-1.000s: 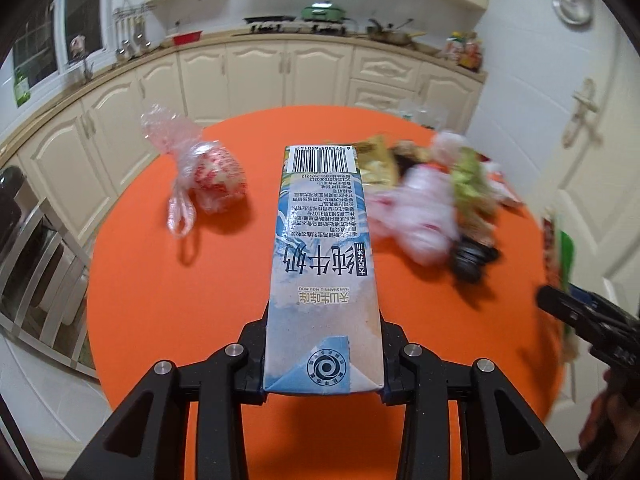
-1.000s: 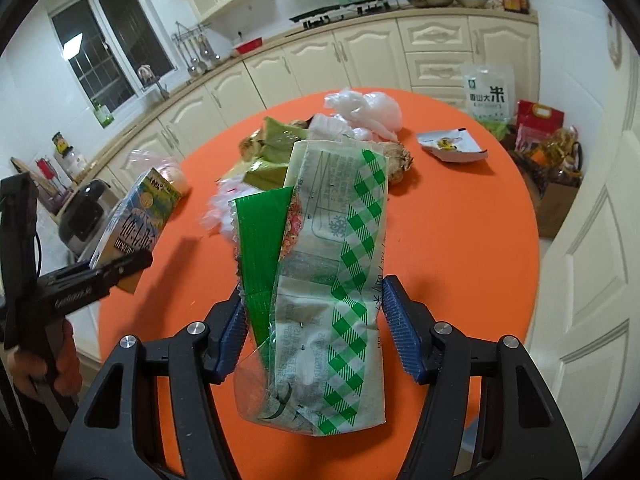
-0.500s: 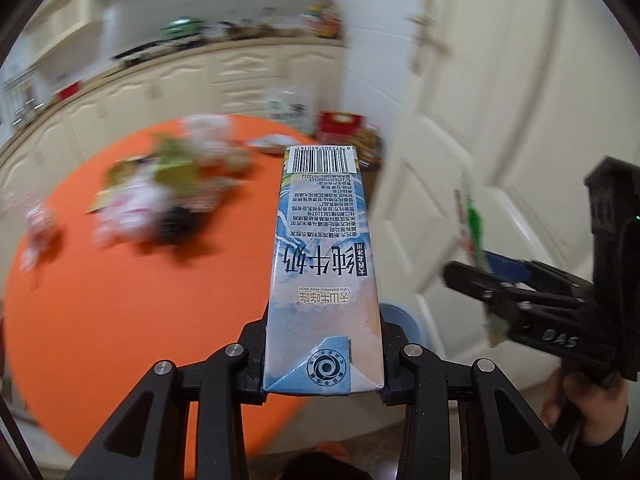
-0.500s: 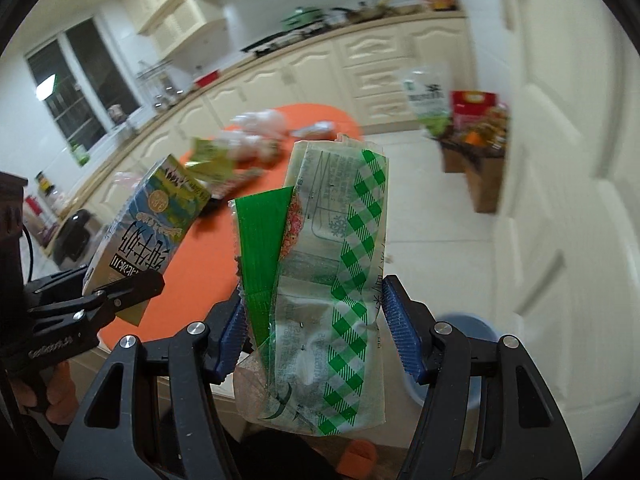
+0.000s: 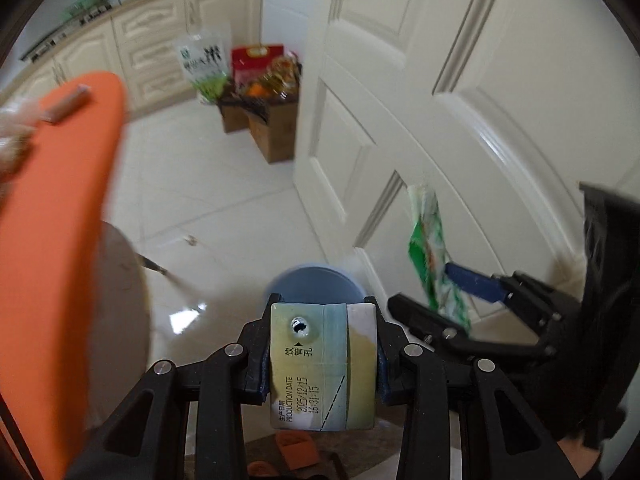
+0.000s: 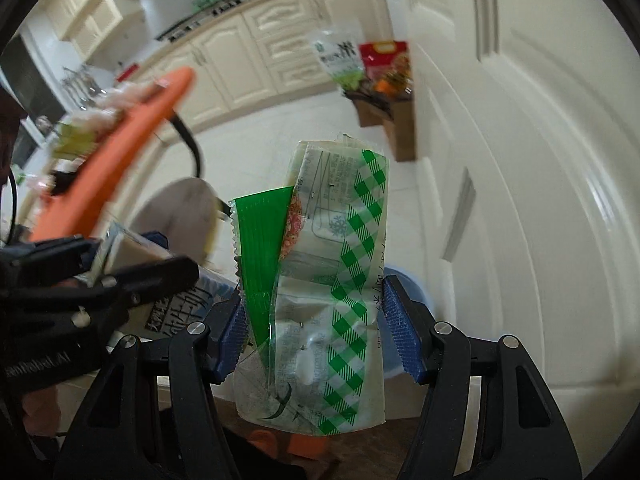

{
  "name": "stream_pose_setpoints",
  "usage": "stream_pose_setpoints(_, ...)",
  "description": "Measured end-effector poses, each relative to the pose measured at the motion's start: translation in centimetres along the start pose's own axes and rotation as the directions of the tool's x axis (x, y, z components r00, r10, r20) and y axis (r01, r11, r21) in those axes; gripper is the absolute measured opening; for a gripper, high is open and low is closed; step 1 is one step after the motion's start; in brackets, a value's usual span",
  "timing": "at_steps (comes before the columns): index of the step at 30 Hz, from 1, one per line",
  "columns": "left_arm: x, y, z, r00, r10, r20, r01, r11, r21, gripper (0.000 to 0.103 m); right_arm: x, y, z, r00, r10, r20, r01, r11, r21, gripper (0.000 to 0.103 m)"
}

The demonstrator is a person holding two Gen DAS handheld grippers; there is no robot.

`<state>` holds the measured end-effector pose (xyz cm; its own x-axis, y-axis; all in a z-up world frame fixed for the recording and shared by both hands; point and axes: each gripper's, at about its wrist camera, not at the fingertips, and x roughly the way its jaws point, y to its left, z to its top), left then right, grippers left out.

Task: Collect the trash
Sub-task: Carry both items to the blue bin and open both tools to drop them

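My left gripper (image 5: 323, 364) clamped a milk carton (image 5: 323, 364), stiff and likely light, across its sides. My right gripper (image 6: 316, 336), at three o'clock, pinched crinkly wrappers (image 6: 320, 300), soft and slippery-looking. A blue bin (image 5: 314, 286) sat at twelve o'clock, below.

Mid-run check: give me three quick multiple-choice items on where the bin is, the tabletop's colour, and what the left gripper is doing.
1. Where is the blue bin?
A. On the floor by the white door
B. On the table
C. On the counter

2. What colour is the tabletop?
A. Green
B. Orange
C. White

3. What is the left gripper doing?
A. Open, holding nothing
B. Shut with nothing in it
C. Shut on the milk carton

Answers: 1 A, the bin stands on the tiles at the door's foot. 2 B, its top shows bright orange. 3 C, both pads press the carton's sides.
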<state>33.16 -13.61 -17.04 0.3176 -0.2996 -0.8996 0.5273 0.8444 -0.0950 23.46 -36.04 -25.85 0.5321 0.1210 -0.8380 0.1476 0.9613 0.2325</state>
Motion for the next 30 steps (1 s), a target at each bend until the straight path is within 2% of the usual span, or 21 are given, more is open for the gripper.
stream_pose_setpoints(2, 2.2, 0.4, 1.5, 0.999, 0.005, -0.036, -0.005, 1.0, 0.008, 0.035, 1.5, -1.0, -0.6, 1.0, -0.014, -0.025, 0.014, 1.0, -0.002, 0.06)
stream_pose_setpoints(4, 4.0, 0.0, 3.0, 0.998, 0.006, -0.062, -0.006, 1.0, -0.003, 0.04, 2.8, -1.8, -0.7, 0.999, -0.01, -0.043, 0.011, 1.0, 0.016, 0.06)
stream_pose_setpoints(6, 5.0, 0.7, 3.9, 0.998, 0.009, -0.059, -0.01, 1.0, -0.025, 0.055, 3.8, -2.6, -0.8, 0.998, -0.007, -0.059, 0.009, 0.999, 0.038, 0.06)
stream_pose_setpoints(8, 5.5, 1.8, 5.0, 0.999, 0.021, -0.044, -0.023, 0.999, -0.037, 0.062, 4.6, -3.2, -0.8, 0.997, 0.001, -0.074, 0.003, 0.998, 0.06, 0.06)
stream_pose_setpoints(13, 5.7, 3.2, 6.6, 0.997, 0.079, -0.004, -0.079, 0.996, -0.028, 0.062, 5.4, -3.9, -1.3, 0.996, 0.018, -0.086, -0.012, 0.997, 0.078, 0.061)
stream_pose_setpoints(16, 4.5, 3.3, 6.4, 0.993, 0.115, 0.025, -0.114, 0.993, -0.026, 0.062, 5.4, -4.0, -1.3, 0.996, 0.031, -0.078, -0.024, 0.997, 0.078, 0.063)
stream_pose_setpoints(18, 3.1, 4.3, 7.0, 0.988, 0.143, 0.06, -0.141, 0.989, -0.032, 0.062, 5.1, -3.8, -0.9, 0.998, 0.017, -0.066, -0.013, 0.998, 0.066, 0.075)
stream_pose_setpoints(20, 2.0, 4.5, 7.1, 0.986, 0.144, 0.087, -0.141, 0.989, -0.035, 0.063, 4.2, -3.2, -0.5, 0.999, -0.002, -0.043, 0.005, 0.999, 0.053, 0.081)
stream_pose_setpoints(23, -0.8, 6.0, 7.1, 0.979, 0.146, 0.139, -0.14, 0.989, -0.053, 0.063, 2.5, -2.0, 0.3, 1.0, -0.017, -0.006, 0.017, 0.999, 0.032, 0.083)
stream_pose_setpoints(25, -2.9, 6.0, 5.2, 0.969, 0.166, 0.18, -0.161, 0.986, -0.045, 0.063, 1.0, -0.8, 0.7, 1.0, -0.016, 0.021, 0.015, 1.0, 0.019, 0.084)
stream_pose_setpoints(28, -6.2, 7.4, 4.5, 0.954, 0.182, 0.237, -0.175, 0.983, -0.051, 0.067, -1.7, 1.5, 0.8, 0.998, -0.002, 0.064, 0.002, 1.0, 0.0, 0.086)
stream_pose_setpoints(30, -8.2, 7.8, 2.7, 0.944, 0.186, 0.272, -0.174, 0.982, -0.067, 0.068, -3.2, 3.1, 1.1, 0.996, 0.004, 0.093, -0.002, 1.0, -0.021, 0.098)
